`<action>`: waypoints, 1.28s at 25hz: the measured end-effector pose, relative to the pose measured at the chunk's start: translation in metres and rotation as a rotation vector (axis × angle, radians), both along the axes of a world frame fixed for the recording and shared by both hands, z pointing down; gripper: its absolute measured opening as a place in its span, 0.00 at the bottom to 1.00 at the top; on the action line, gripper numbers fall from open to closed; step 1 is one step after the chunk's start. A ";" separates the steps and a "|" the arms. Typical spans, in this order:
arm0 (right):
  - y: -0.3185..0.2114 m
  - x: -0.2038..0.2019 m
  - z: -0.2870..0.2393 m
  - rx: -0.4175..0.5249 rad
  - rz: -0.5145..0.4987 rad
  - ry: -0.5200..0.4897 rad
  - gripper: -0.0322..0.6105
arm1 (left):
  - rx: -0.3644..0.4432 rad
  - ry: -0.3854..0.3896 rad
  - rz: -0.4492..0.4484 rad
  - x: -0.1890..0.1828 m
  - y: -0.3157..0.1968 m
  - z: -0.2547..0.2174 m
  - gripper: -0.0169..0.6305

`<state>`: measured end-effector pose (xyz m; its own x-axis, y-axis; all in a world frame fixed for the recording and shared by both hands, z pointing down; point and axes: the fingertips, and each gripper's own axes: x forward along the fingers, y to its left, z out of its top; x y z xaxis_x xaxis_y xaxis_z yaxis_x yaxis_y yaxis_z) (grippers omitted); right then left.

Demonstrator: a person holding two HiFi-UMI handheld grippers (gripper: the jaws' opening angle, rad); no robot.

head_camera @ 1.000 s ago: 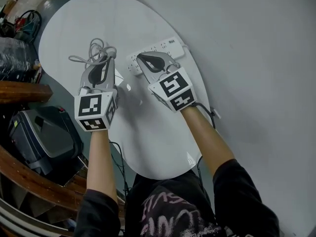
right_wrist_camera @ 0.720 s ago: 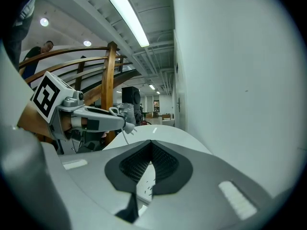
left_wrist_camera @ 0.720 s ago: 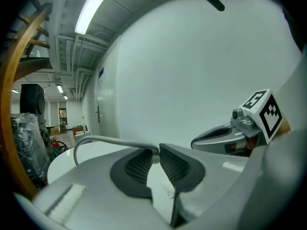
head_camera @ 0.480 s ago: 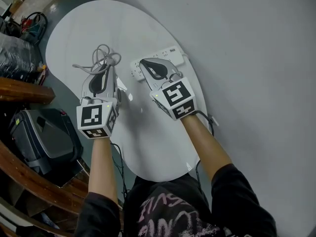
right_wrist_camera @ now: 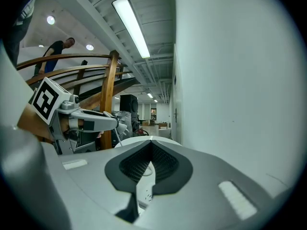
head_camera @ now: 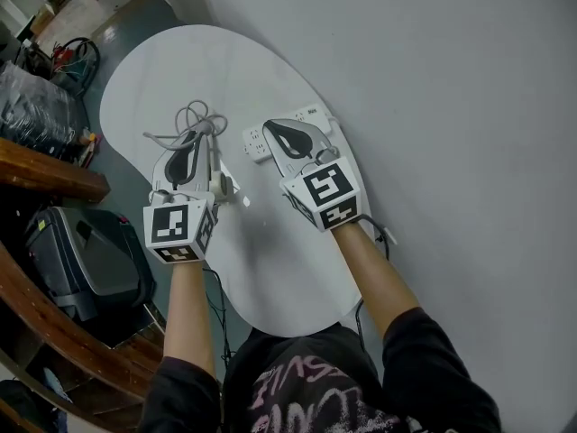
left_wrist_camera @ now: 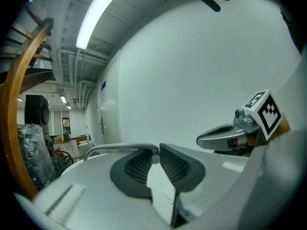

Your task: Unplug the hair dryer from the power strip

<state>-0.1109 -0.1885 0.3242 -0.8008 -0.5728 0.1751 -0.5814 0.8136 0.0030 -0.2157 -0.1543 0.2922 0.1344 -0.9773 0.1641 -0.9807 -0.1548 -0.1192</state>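
The white power strip [head_camera: 256, 139] lies on the white table [head_camera: 270, 260] against the wall, and my right gripper [head_camera: 271, 124] rests shut over it. Its socket holes show through the gap below the right gripper's [right_wrist_camera: 151, 144] touching tips as a strip surface [right_wrist_camera: 143, 195]. My left gripper [head_camera: 192, 134] lies alongside, shut, with the grey cord [head_camera: 187, 115] looped at its tip. In the left gripper view the cord [left_wrist_camera: 115, 148] arcs right up to the left gripper's [left_wrist_camera: 154, 150] closed tips. I cannot tell whether the cord is pinched. The hair dryer's body is not made out.
The grey wall [head_camera: 451, 106] runs along the table's right side. A dark case [head_camera: 81, 260] and a wooden rail [head_camera: 45, 174] stand off the table's left edge. A wooden post [right_wrist_camera: 109, 99] and a distant person [right_wrist_camera: 55, 49] show in the right gripper view.
Only the head view has drifted, so the table sits more to the right in frame. Both grippers stay shut, side by side in the same spots.
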 end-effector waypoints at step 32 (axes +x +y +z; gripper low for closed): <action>0.044 0.050 -0.094 0.130 0.064 -0.101 0.08 | 0.143 0.047 -0.073 -0.001 0.067 -0.083 0.12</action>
